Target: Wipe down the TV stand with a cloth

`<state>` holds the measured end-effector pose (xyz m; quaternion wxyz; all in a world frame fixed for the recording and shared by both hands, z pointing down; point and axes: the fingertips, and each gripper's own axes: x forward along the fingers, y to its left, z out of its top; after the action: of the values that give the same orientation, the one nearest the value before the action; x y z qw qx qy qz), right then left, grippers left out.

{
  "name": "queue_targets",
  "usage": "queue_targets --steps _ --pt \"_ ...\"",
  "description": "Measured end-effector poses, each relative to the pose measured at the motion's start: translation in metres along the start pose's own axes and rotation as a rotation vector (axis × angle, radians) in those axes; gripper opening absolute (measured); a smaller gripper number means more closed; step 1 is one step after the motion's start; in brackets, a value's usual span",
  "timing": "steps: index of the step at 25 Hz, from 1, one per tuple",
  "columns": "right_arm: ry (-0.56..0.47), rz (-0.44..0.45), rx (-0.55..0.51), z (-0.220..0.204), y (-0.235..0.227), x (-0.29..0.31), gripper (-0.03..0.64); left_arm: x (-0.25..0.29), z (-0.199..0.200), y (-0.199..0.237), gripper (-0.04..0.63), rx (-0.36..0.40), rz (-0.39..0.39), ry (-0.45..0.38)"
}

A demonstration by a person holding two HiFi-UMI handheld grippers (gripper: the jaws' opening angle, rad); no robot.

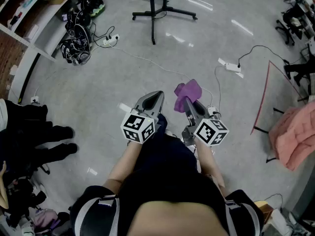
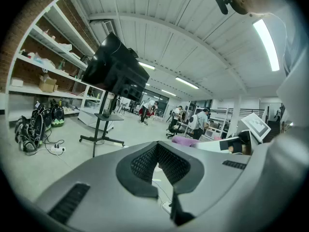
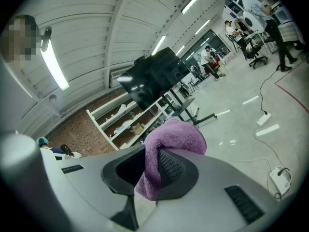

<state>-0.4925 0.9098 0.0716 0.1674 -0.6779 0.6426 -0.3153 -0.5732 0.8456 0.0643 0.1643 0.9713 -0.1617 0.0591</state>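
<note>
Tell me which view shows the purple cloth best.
The right gripper view: the purple microfibre cloth sits close up, pinched between the fingers. The head view shows a small bundle; the left gripper view, a purple sliver.

Two grey plastic grippers are showing: left gripper [image 1: 158,96], right gripper [image 1: 189,107]. One purple fuzzy cloth [image 1: 187,92] is showing.

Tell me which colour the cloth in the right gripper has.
Purple; the cloth, clamped in the right gripper, shows best in the right gripper view.
</note>
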Motion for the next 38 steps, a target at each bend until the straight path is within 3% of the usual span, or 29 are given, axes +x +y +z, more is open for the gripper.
queue_targets --steps 6,10,16,38 --pt "-0.020 -0.032 -0.016 0.012 -0.002 -0.001 0.074 0.004 0.007 -0.001 0.006 -0.016 0.005 0.004" --pt "-0.019 -0.012 -0.102 0.038 -0.005 0.012 0.074 0.024 0.016 0.003 0.006 -0.008 -0.011 -0.005" --pt "-0.063 -0.019 -0.151 0.075 -0.013 0.045 0.074 0.055 0.032 0.019 0.006 -0.015 -0.022 -0.010" --pt "-0.058 -0.015 -0.144 0.177 -0.028 0.281 0.074 0.216 0.143 0.201 0.006 -0.015 -0.062 -0.027"
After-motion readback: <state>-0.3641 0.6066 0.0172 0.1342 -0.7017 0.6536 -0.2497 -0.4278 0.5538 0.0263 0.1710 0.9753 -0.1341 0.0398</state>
